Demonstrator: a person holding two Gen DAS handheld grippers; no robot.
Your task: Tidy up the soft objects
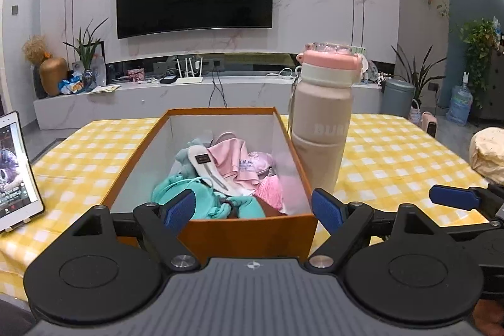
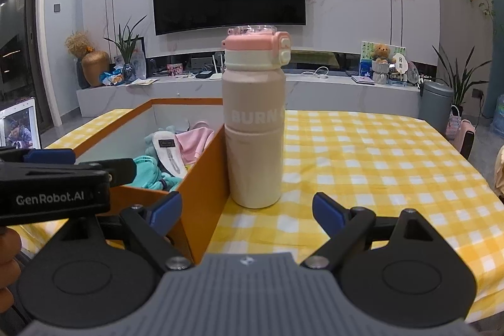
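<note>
Two pairs of tongs hover low over a surface (image 1: 393,147) spread with a yellow-and-white checked cloth. On it stands an open orange box (image 1: 252,232) with pale inner walls, long side running away from the cameras. Just right of the box, close against its wall, a tall beige bottle (image 2: 253,147) with a pink-and-cream lid stands upright. Left tongs (image 1: 253,208) are spread wide with nothing between them, their blue pads flanking the near end of the box. Right tongs (image 2: 247,211) are likewise wide apart and empty, aimed at the foot of the bottle. Soft things lie heaped inside the box: a teal garment (image 1: 195,197) nearest, a pink cloth (image 1: 230,159) behind it, a white insole-shaped piece (image 1: 211,170) across them, and a pink tassel (image 1: 272,189) at the right. A tablet (image 1: 15,169) leans at the left edge.
</note>
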